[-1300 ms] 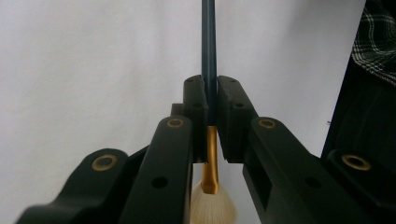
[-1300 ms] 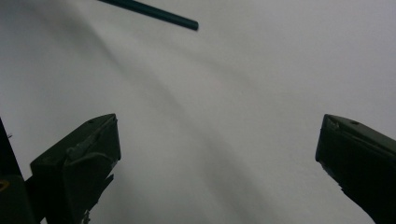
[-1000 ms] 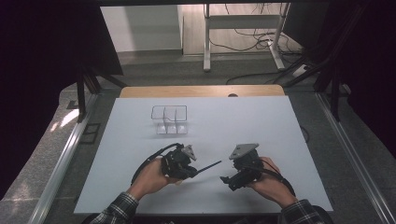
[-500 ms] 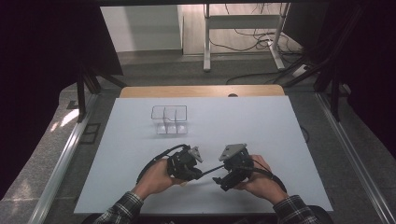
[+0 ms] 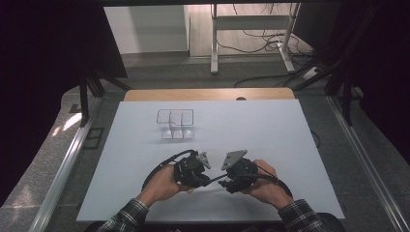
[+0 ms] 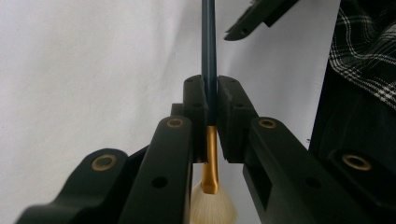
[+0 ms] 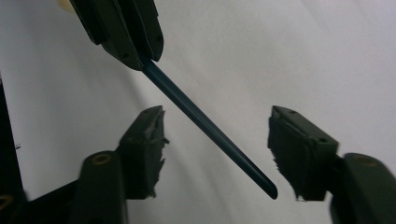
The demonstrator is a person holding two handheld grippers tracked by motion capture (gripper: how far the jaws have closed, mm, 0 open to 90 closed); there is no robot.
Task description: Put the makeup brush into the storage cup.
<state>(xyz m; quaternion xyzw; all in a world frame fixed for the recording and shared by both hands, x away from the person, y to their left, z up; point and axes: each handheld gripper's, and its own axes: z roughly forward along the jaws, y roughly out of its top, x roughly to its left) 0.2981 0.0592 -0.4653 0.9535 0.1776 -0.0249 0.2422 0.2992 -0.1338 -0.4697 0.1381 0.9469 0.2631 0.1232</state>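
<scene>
Since a second ago the right gripper (image 5: pixel 231 181) has slid in toward the left gripper (image 5: pixel 202 178), and its jaws have just been closing, though they stand spread either side of the brush (image 6: pixel 208 84) handle without touching it. The left jaws pinch that brush just above its gold ferrule, over the near bench (image 5: pixel 290 145). It looks light, stiff and slick; the dark handle's free end seems the best hold. Farther off stands a clear divided holder (image 5: pixel 176 123).
</scene>
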